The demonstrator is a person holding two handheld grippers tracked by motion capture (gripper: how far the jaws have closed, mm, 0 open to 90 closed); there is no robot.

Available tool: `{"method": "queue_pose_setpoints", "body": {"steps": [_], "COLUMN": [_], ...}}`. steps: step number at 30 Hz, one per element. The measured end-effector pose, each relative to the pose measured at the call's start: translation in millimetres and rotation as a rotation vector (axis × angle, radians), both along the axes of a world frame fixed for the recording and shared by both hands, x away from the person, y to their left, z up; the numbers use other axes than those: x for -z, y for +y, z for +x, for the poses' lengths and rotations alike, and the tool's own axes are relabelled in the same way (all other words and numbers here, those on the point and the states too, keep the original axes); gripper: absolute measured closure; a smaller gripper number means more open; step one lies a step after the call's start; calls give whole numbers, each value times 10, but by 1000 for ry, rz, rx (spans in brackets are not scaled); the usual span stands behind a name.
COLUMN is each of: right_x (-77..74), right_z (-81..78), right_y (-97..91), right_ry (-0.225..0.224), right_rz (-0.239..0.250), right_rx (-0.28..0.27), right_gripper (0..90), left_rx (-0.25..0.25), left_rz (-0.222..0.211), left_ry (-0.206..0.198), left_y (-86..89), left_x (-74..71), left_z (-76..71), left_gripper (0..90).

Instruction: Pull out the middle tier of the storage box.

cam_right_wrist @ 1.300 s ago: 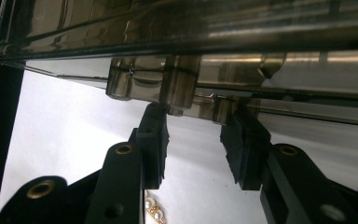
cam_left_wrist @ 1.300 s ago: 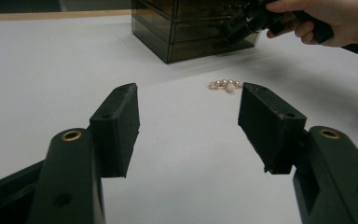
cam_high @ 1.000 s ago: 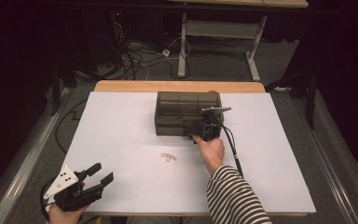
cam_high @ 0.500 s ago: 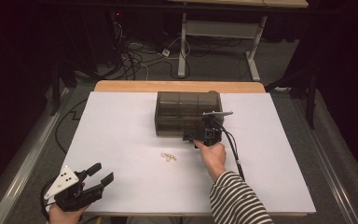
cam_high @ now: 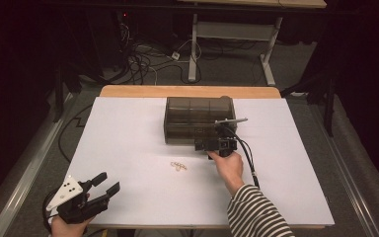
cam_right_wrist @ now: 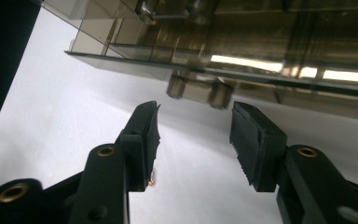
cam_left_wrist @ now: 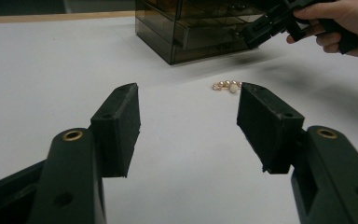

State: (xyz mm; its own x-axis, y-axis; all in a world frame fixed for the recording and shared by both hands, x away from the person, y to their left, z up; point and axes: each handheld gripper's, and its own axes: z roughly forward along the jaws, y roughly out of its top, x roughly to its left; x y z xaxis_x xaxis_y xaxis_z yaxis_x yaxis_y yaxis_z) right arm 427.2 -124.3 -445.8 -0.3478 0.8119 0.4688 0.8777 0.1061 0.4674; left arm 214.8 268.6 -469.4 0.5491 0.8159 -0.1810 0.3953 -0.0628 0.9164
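A smoky see-through drawer box (cam_high: 197, 116) stands at the middle back of the white table (cam_high: 128, 148). My right gripper (cam_high: 201, 144) is at the box's front face, pointing at it. In the right gripper view its jaws (cam_right_wrist: 193, 126) have just been opening; a small drawer knob (cam_right_wrist: 198, 91) sits just beyond the tips, with nothing pressed between the pads. A short string of pearly beads (cam_high: 178, 166) lies on the table in front of the box. My left gripper (cam_high: 106, 181) rests open at the near left corner, aimed toward the beads (cam_left_wrist: 227, 85).
The table's wooden back edge (cam_high: 187, 91) runs behind the box. Cables and a metal table frame (cam_high: 227, 49) lie on the floor beyond. The right gripper's cable (cam_high: 246, 158) trails over the table beside the striped sleeve (cam_high: 256, 212).
The right gripper has drawn back slightly from the box front toward the near side, and its jaws stand wider. The left gripper has not moved.
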Motion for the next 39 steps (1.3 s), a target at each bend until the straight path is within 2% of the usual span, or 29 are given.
{"method": "queue_pose_setpoints", "body": {"steps": [3, 5, 8, 11, 17, 21, 24, 28, 31, 34, 37, 39], "right_x": [-9, -14, -21, -26, -50, -80, -81, -39, -35, -61, -58, -56], "right_z": [-39, -69, -134, -212, -404, -548, -657, -790, -834, -868, -852, -828], "right_y": [-64, -113, -185, -269, -445, -609, -766, -970, -1102, -1199, -1271, -1299], "right_ry": [-26, -54, -96, -138, -249, -310, -376, -448, -468, -503, -499, -502], "right_rz": [-9, -10, -41, -49, -95, -86, -74, -102, -108, -108, -97, -87], "right_rx": [-15, -40, -70, -92, -131, -135, -142, -143, -148, -140, -133, -125], "right_gripper": [514, 514, 514, 510, 500, 478, 460, 455, 462, 475, 492, 501], "left_rx": [-7, -10, -12, -15, -27, -29, -29, -26, -24, -30, -14, 5], "left_rz": [3, 4, -6, 2, 12, 9, 24, 38, 37, 51, 74, 75], "left_ry": [-8, -9, -1, 2, 8, 15, 5, 3, 14, 4, -4, 6], "left_y": [-2, 0, -1, -10, -21, -27, -58, -101, -147, -219, -292, -348], "left_x": [0, 1, 3, 6, 16, 7, 1, -1, -10, -37, -81, -100], "left_z": [-4, -4, 1, 9, 20, 30, 39, 93, 164, 205, 250, 305], "left_gripper": [385, 390, 391, 391, 398, 402, 401, 401, 402, 402, 402, 403]}}
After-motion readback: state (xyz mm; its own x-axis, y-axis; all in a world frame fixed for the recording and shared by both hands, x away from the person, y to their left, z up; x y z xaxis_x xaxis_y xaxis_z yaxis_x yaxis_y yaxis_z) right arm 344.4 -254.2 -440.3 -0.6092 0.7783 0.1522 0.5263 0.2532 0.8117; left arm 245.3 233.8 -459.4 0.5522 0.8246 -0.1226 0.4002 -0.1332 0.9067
